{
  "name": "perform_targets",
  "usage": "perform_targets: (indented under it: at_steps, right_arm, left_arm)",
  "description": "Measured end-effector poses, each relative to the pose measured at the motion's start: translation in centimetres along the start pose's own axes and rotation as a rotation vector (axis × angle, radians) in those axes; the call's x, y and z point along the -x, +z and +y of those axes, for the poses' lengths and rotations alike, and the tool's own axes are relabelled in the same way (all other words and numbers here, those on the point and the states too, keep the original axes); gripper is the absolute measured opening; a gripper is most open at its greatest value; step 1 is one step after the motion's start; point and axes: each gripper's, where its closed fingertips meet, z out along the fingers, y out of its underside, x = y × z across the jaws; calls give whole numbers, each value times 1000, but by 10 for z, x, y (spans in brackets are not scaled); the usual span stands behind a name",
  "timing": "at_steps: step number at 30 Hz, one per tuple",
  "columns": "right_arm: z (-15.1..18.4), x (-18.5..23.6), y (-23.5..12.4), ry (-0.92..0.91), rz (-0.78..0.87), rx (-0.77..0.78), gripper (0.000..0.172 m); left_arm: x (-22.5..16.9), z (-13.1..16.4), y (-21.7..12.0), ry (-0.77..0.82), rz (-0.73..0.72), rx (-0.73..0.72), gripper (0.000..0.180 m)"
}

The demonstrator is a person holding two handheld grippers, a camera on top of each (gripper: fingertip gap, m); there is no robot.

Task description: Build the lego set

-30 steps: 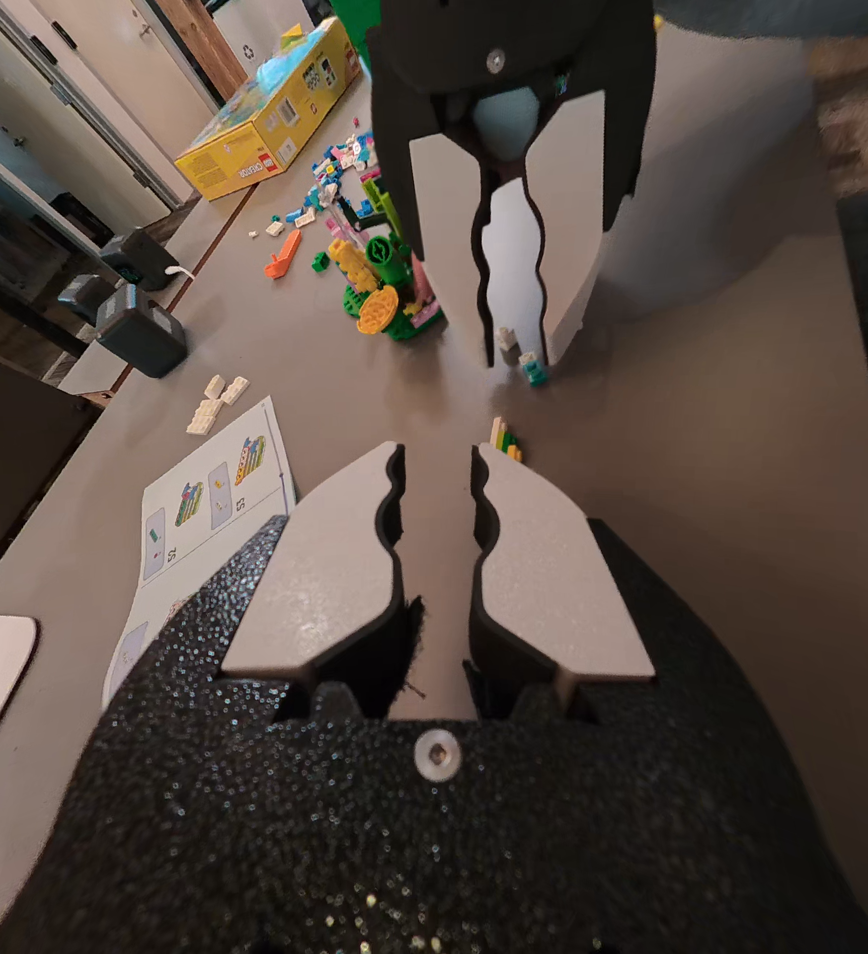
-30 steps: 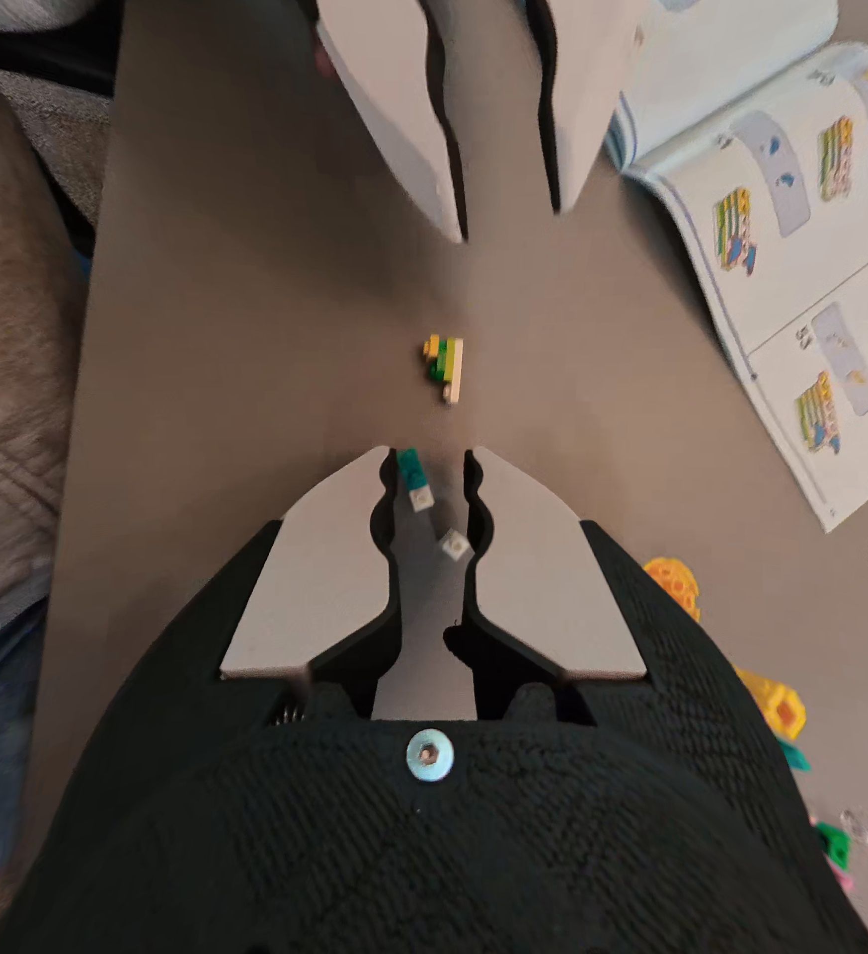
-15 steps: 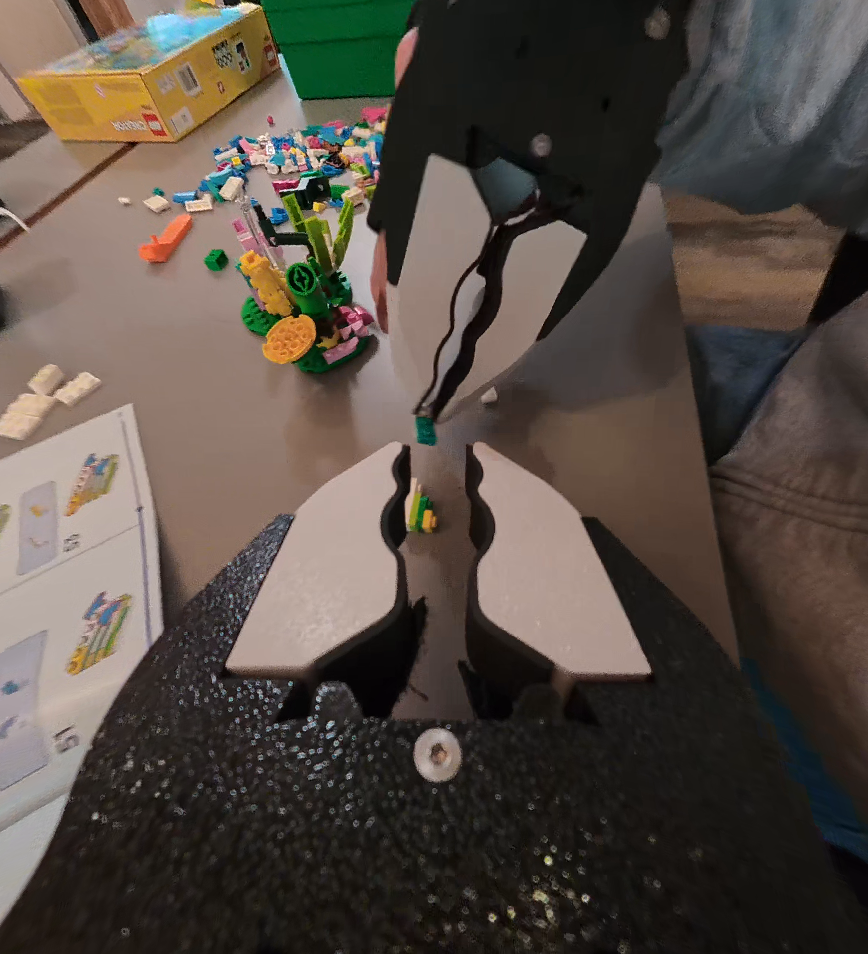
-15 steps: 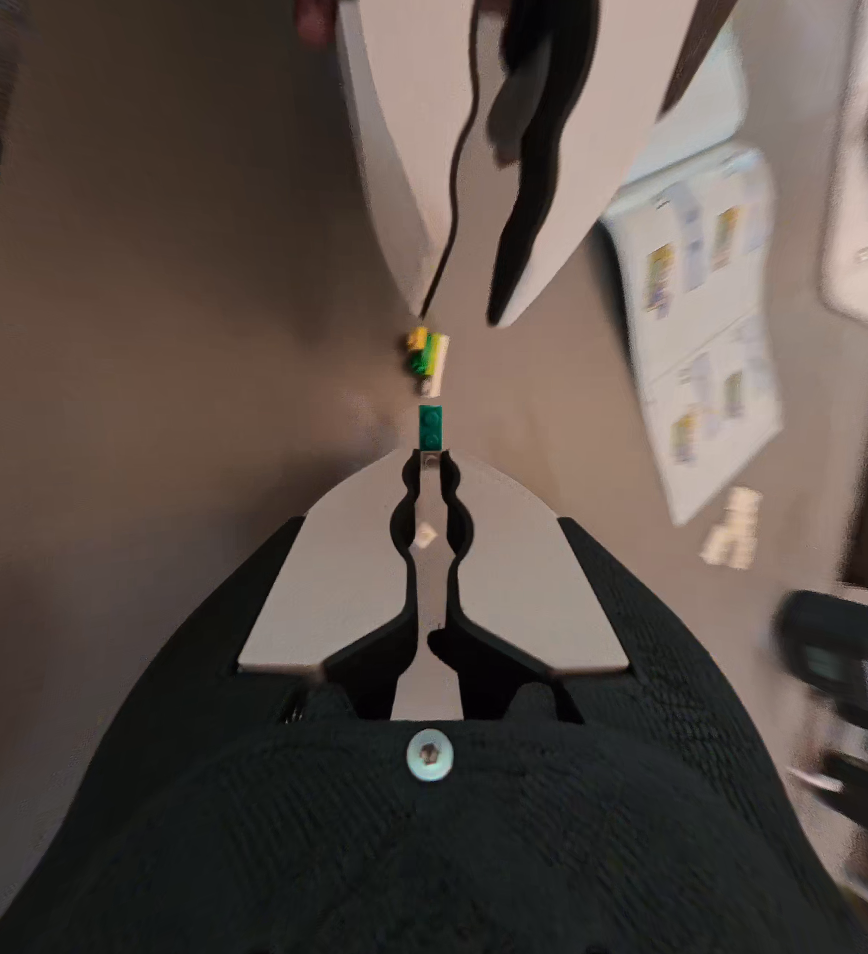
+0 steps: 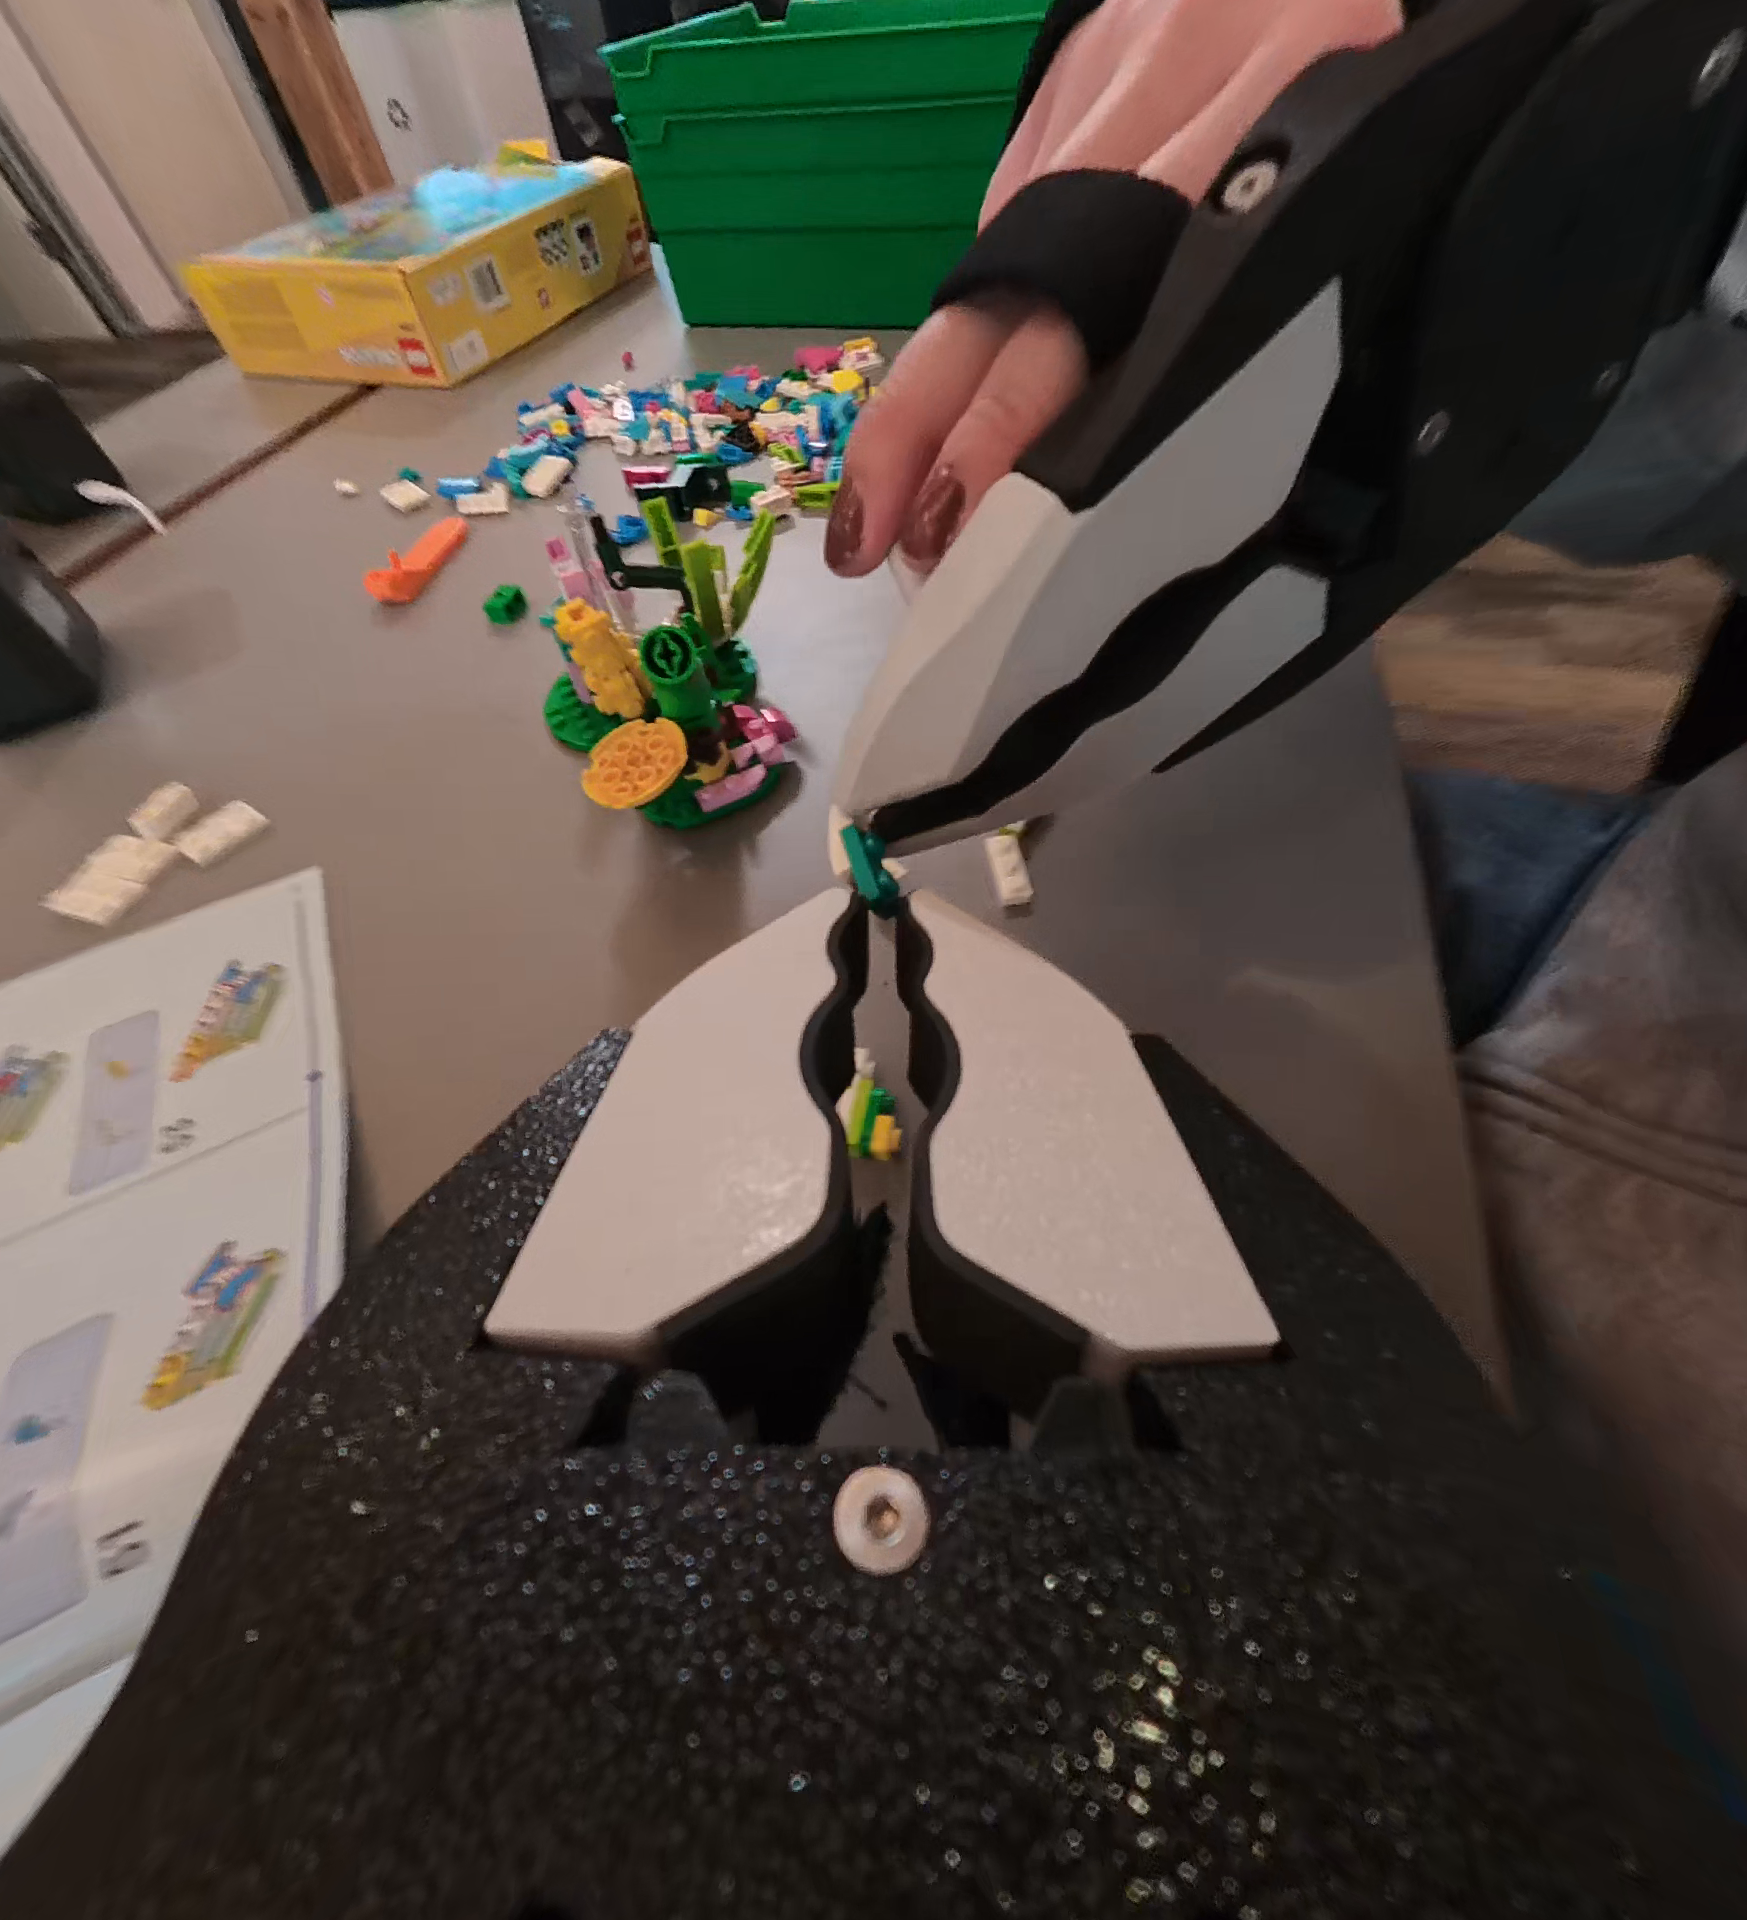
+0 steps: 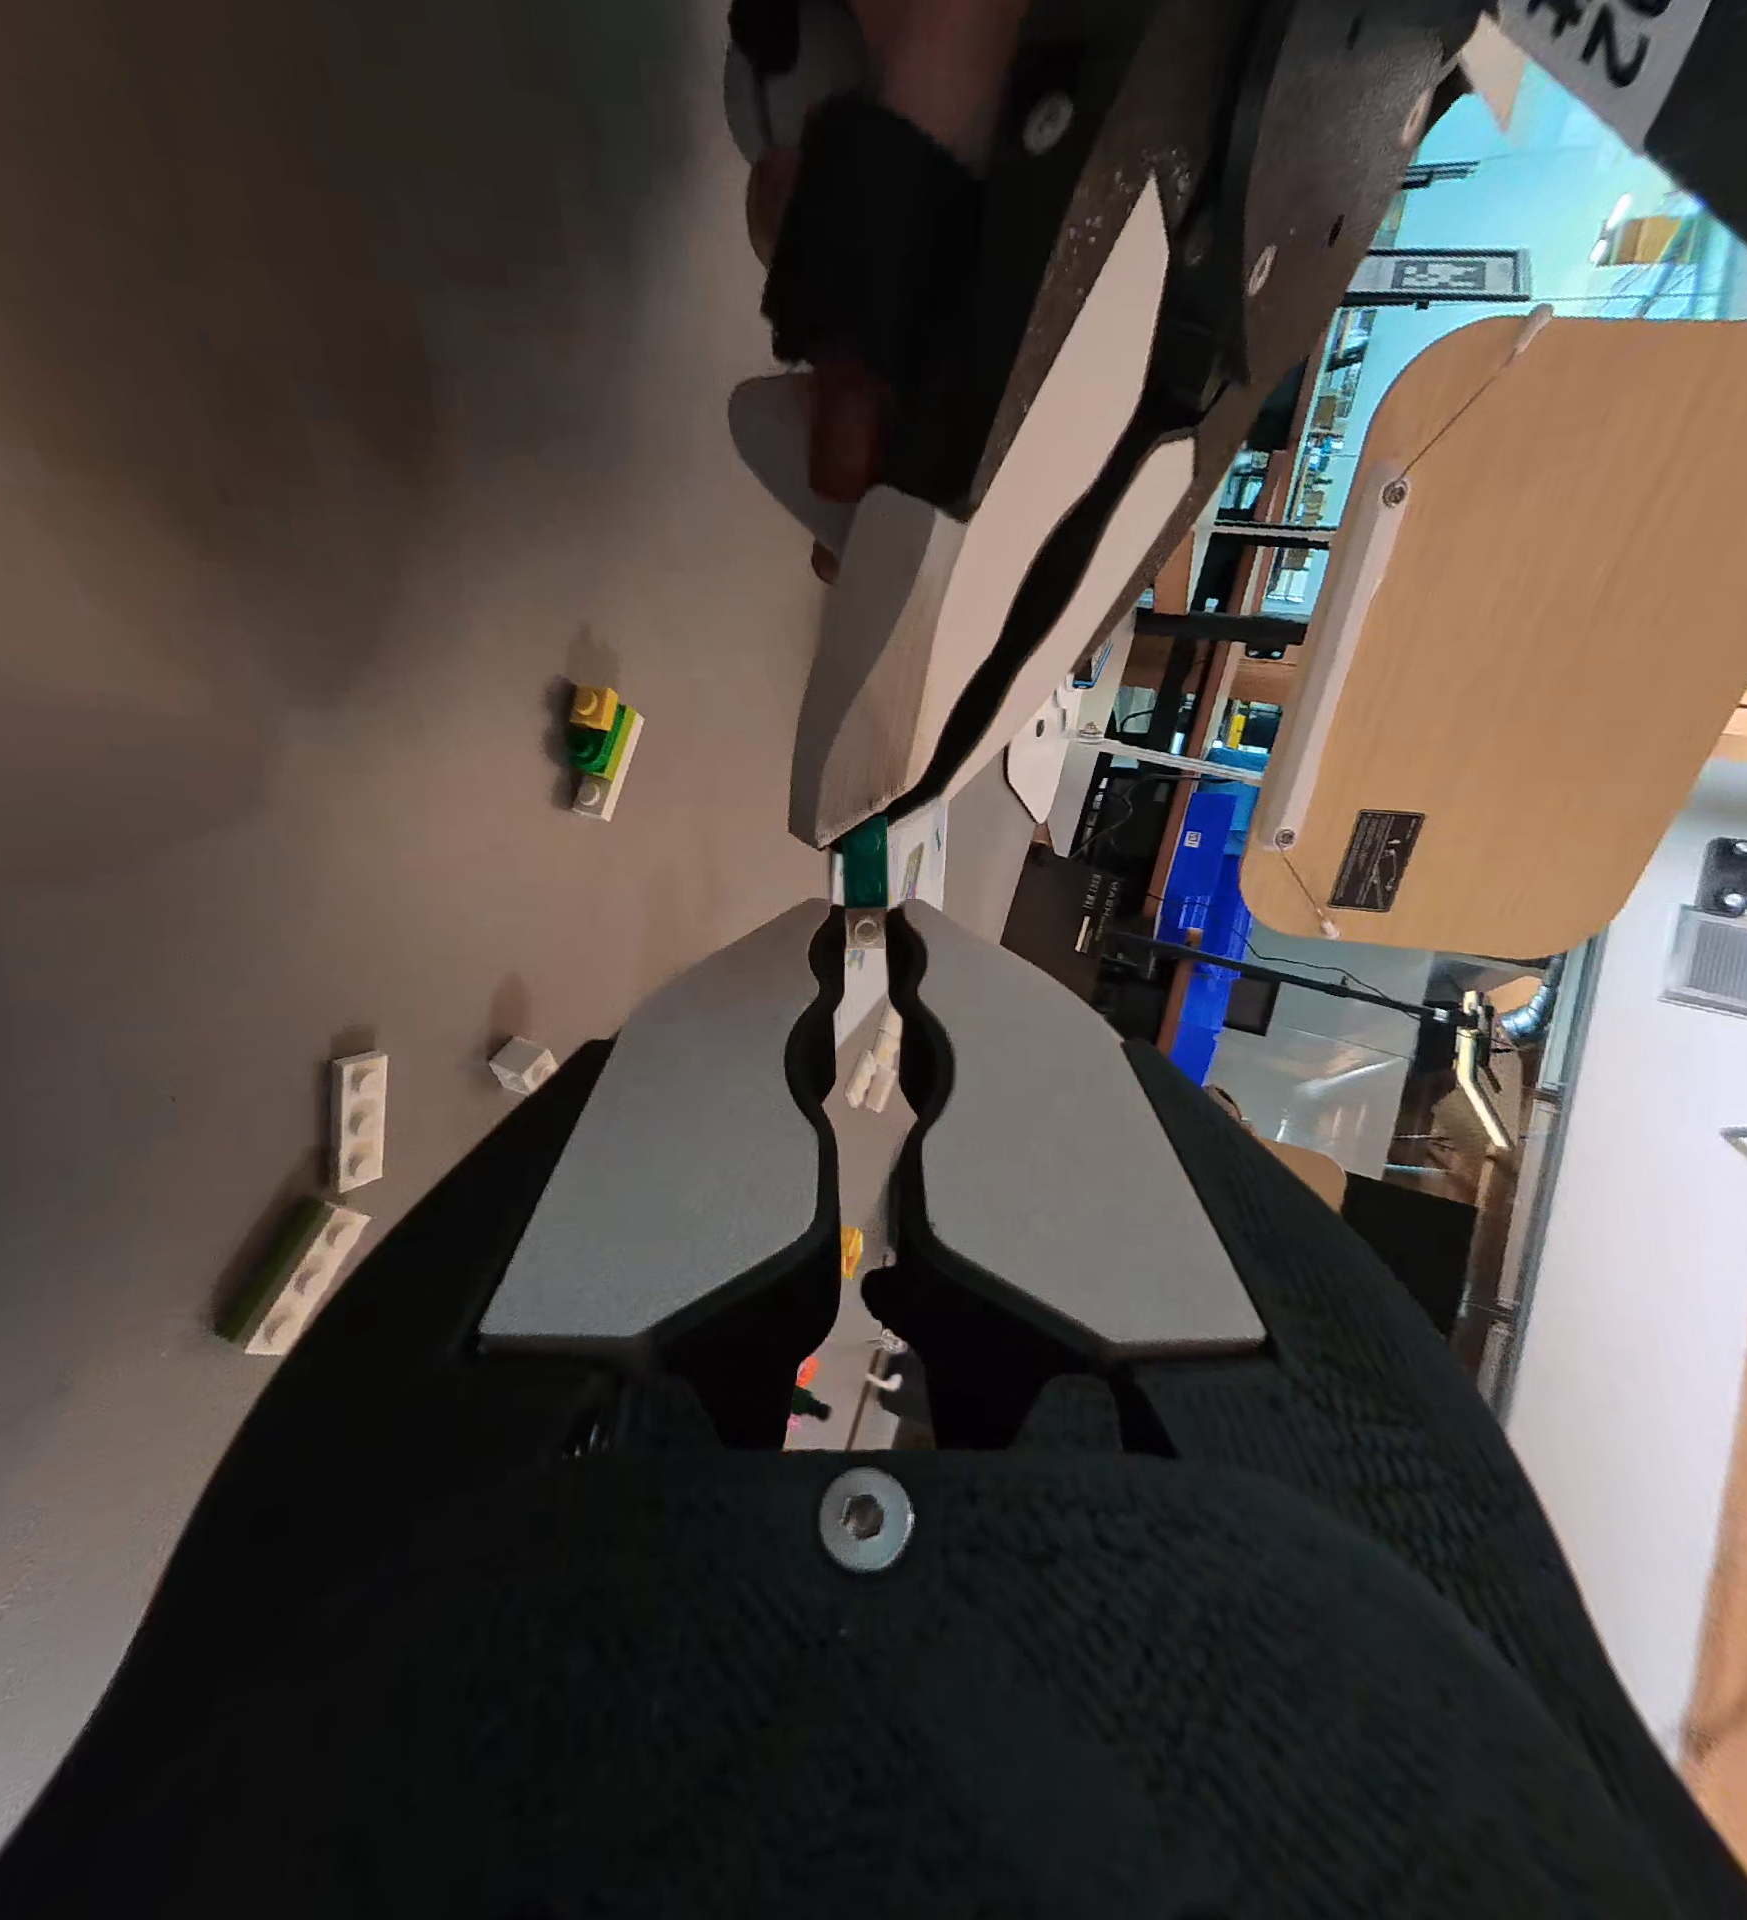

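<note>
Fingertips of both grippers pinch one tiny dark-green brick piece (image 5: 871, 871) aloft between them, left gripper (image 5: 880, 912) on one end, right gripper (image 6: 860, 928) on the white-stud end. Light, rigid, slick plastic: it looks apt to squirt free, so grip flat sides squarely.

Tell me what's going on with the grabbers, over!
Both grippers, left and right, shut on one teal-and-white brick piece, lifted off the table. Small yellow-green brick stack below. Nothing between.
</note>
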Motion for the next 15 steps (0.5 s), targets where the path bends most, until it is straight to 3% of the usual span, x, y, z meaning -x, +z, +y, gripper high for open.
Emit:
perform_targets:
  at_steps: [2,5,8,12,15]
  right_arm:
    - [-1,1,-1,27,-14,-15,6]
    - [-6,10,-4,335,-180,-77,21]
    - [-10,14,-8,535,-335,-127,14]
    - [-16,17,-11,621,-450,-171,6]
    - [-12,22,-7,694,-502,-163,6]
  left_arm:
    - [1,3,0,70,-18,22,2]
    - [-5,5,-1,224,-15,40,2]
    - [-14,4,0,287,21,32,2]
    - [-17,6,0,295,37,41,2]
    - [-9,12,-1,182,14,77,8]
